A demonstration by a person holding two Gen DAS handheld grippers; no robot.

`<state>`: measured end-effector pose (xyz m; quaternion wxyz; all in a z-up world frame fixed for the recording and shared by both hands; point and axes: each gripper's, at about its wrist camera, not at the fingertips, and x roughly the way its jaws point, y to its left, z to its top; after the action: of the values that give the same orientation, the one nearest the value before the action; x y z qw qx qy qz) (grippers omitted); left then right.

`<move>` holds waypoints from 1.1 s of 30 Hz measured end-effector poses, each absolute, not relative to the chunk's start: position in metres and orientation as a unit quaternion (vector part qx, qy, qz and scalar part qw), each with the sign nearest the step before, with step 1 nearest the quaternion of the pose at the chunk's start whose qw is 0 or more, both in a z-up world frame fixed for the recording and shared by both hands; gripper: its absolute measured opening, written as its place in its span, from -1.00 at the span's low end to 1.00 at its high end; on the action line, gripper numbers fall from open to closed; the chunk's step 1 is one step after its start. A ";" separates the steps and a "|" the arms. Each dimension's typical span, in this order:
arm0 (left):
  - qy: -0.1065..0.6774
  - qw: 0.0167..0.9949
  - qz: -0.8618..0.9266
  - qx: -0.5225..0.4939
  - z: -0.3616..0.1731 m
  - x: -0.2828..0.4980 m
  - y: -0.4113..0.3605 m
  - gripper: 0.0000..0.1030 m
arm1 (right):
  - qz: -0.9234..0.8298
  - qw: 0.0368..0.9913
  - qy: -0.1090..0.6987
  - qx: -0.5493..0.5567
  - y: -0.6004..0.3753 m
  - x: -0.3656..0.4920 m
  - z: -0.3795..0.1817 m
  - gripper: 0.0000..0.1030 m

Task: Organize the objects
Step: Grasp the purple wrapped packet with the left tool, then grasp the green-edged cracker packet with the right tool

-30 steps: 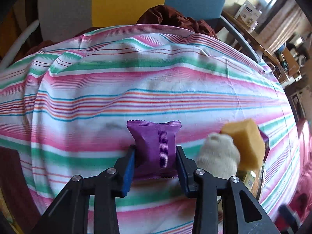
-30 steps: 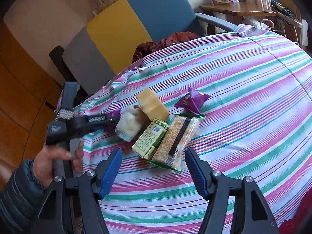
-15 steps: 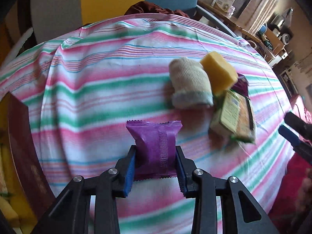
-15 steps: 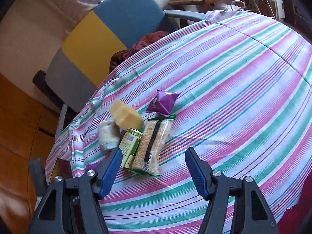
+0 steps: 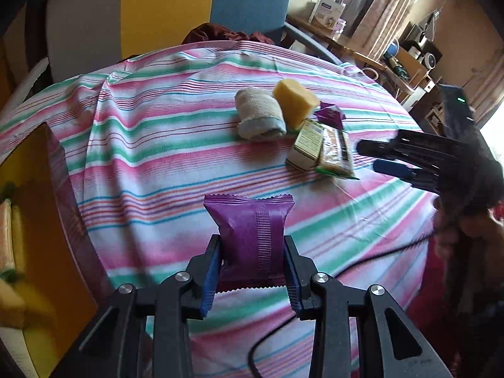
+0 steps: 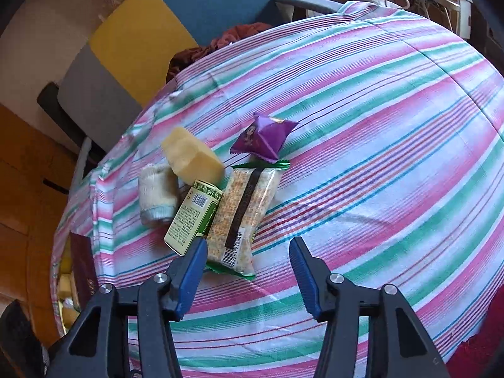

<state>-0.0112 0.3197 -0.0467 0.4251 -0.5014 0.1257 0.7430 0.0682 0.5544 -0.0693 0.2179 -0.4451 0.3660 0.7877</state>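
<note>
Snacks and small things lie in a cluster on the striped cloth (image 6: 378, 145): a rolled sock (image 6: 157, 193), a yellow sponge (image 6: 192, 157) leaning over it, a green box (image 6: 192, 217), a clear cracker pack (image 6: 242, 211) touching the box, and a purple pouch (image 6: 264, 137) just beyond the pack's far end. The left gripper (image 5: 252, 271) is clamped on a purple packet (image 5: 252, 236), its blue pads pressing both sides and the packet standing upright above the cloth, well apart from the cluster. The right gripper (image 6: 249, 271) hangs just over the near end of the cracker pack with its jaws parted; they have just been closing, and the pack's end lies by the left finger, with no pad pressing on it as far as the view shows. At the cloth's left edge is a dark box (image 5: 67, 195), perhaps holding yellow items, though that part is blurred. A multicoloured chair (image 6: 151, 41) stands beyond the table.
</note>
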 end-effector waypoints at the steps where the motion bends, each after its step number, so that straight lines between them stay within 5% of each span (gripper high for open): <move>1: 0.123 0.428 0.744 -0.499 -0.044 -0.008 0.316 -0.28 | 0.784 0.220 0.360 -0.455 0.554 0.061 -0.073 0.07; 10: 0.103 0.442 0.756 -0.472 -0.020 0.007 0.273 -0.27 | 0.766 0.252 0.324 -0.494 0.556 0.031 -0.094 0.06; 13: 0.102 0.440 0.764 -0.460 -0.013 0.010 0.257 -0.27 | 0.767 0.258 0.308 -0.501 0.557 0.040 -0.093 -0.29; 17: 0.083 0.435 0.769 -0.461 -0.012 0.005 0.235 -0.27 | 0.760 0.263 0.296 -0.515 0.558 0.059 -0.092 -0.32; 23: 0.057 0.422 0.778 -0.462 -0.012 -0.001 0.206 -0.27 | 0.753 0.256 0.344 -0.499 0.564 0.086 -0.094 -0.29; 33: 0.029 0.402 0.792 -0.459 -0.012 -0.004 0.172 -0.27 | 0.759 0.299 0.311 -0.489 0.565 0.085 -0.088 0.06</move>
<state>-0.0043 0.1717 -0.0117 0.4016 -0.4590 0.0290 0.7920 0.0846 0.5651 -0.0882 0.2988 -0.4885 0.3110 0.7585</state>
